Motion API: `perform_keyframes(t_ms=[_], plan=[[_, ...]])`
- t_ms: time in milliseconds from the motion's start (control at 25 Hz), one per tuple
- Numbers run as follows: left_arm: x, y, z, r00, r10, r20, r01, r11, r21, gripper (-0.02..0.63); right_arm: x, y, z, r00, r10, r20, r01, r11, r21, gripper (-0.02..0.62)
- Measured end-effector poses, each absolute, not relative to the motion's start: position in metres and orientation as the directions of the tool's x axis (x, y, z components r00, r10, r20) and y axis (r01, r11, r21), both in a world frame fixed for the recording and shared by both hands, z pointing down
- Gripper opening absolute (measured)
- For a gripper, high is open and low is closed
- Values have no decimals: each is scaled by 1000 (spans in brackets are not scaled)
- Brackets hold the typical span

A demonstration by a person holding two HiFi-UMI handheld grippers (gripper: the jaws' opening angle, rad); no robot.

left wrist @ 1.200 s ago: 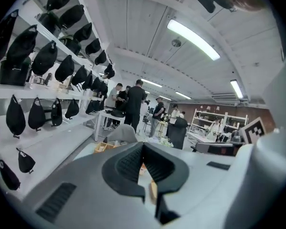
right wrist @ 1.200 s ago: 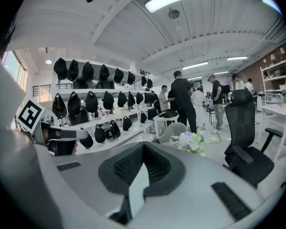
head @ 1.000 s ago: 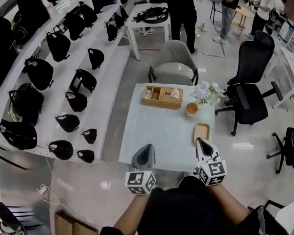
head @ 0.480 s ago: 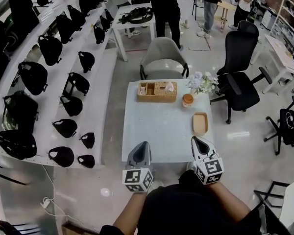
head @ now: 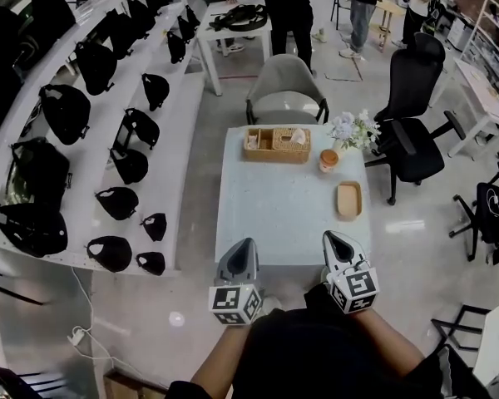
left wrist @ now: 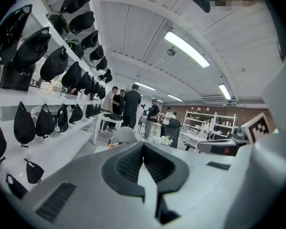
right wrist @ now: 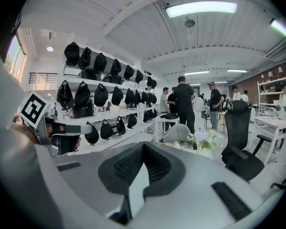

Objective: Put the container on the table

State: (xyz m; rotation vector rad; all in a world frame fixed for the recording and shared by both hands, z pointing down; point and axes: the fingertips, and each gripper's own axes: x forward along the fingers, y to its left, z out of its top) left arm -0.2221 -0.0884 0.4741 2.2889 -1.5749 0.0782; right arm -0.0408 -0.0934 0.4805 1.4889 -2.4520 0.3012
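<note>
A white square table (head: pixel 283 214) stands ahead of me. On its far edge rests a woven basket (head: pixel 276 145) with tissues, beside it an orange cup (head: pixel 328 160). A shallow wooden tray (head: pixel 348 200) lies near the right edge. My left gripper (head: pixel 243 244) and right gripper (head: pixel 328 237) hang side by side at the table's near edge, both shut and empty. In the left gripper view the jaws (left wrist: pixel 143 145) meet with nothing between them. The right gripper view shows the same at its jaws (right wrist: pixel 144 145).
White flowers (head: pixel 355 130) stand at the table's far right corner. A grey chair (head: pixel 287 90) sits behind the table, a black office chair (head: pixel 416 131) to its right. Shelves of black bags (head: pixel 116 115) run along the left. People (head: pixel 287 7) stand at the back.
The view and both grippers have shifted together. The table's near edge now lies higher in the picture, so the jaw tips reach less far over it. Both grippers remain shut.
</note>
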Motion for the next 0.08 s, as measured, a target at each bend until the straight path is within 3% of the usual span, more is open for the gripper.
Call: perform_keyframes(t_ms=[80], plan=[[-230,-85,474,376,-893,247,-913,-310,267,8,-49,-90,481,-447,-834,325,-888,458,-45,-2]])
